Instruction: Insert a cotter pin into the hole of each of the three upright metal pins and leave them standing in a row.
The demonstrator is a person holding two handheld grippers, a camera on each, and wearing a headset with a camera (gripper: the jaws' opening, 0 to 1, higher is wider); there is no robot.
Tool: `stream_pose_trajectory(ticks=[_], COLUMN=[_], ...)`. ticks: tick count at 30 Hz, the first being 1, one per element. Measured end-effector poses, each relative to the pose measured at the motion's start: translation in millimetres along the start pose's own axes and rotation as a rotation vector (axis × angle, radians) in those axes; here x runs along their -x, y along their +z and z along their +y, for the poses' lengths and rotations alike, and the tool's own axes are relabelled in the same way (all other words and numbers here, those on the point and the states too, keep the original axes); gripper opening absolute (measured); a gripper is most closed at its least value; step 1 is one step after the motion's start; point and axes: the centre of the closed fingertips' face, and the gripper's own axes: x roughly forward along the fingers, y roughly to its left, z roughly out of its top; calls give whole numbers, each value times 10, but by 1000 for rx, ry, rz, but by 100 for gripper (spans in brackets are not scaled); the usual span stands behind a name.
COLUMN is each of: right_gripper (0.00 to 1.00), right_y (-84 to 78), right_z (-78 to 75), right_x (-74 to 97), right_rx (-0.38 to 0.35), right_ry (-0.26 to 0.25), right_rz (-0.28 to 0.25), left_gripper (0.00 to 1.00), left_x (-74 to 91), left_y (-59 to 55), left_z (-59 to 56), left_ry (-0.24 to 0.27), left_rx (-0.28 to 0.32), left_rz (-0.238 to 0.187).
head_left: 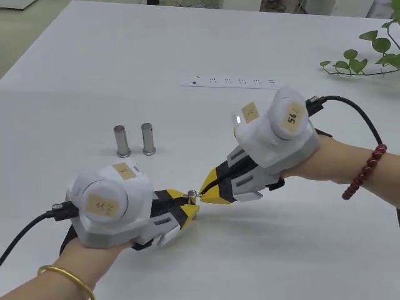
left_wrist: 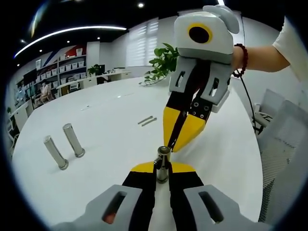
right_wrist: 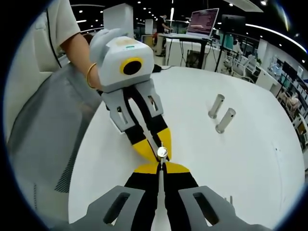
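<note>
Left tool (left_wrist: 162, 169) grips metal pin (left_wrist: 163, 155).

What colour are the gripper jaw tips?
Yellow, clearest on the right gripper in the left gripper view.

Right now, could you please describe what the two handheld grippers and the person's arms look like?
The left gripper and right gripper match: rounded white housings with tan stickers, black jaws tipped in yellow, a black cable trailing from each. The left wrist wears a gold bangle, the right a red bead bracelet.
</note>
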Motion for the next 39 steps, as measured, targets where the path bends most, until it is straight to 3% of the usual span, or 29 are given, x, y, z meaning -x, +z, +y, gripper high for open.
stream_pose_trajectory(ticks=[24, 39], right_gripper=[7, 5], right_y=[-63, -8], right_z=[27, 22], right_x=[-2, -6], right_rx=[-77, -57], right_ry=[-27, -42], right_rz=[10, 2], left_gripper=[8, 7], left_x=[-21, -34], left_y=[-31, -39], left_z=[-10, -15], left_ry=[16, 4], left_rx=[14, 20], left_rz=[-2, -4])
